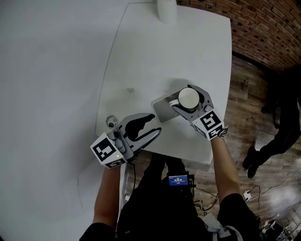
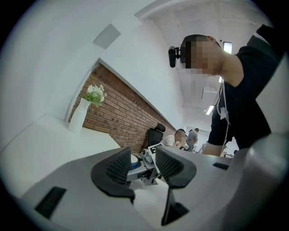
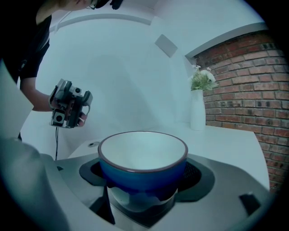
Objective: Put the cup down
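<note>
My right gripper [image 1: 189,102] is shut on a blue cup [image 1: 188,98] with a white inside, holding it upright over the near right part of the white table [image 1: 141,56]. In the right gripper view the cup [image 3: 142,158] fills the space between the two pads, and the gripper [image 3: 142,177] clamps its lower wall. I cannot tell whether its base touches the table. My left gripper [image 1: 155,125] hovers open at the table's near edge, left of the cup, with nothing between its jaws. Looking along the left gripper [image 2: 143,168], the cup [image 2: 133,160] shows far off in the gap.
A white vase [image 1: 167,9] with flowers [image 3: 202,79] stands at the table's far edge. A small round grommet [image 1: 111,121] sits at the near left corner. Wooden floor [image 1: 244,80], a brick wall [image 1: 263,23] and a standing person [image 1: 282,127] are to the right.
</note>
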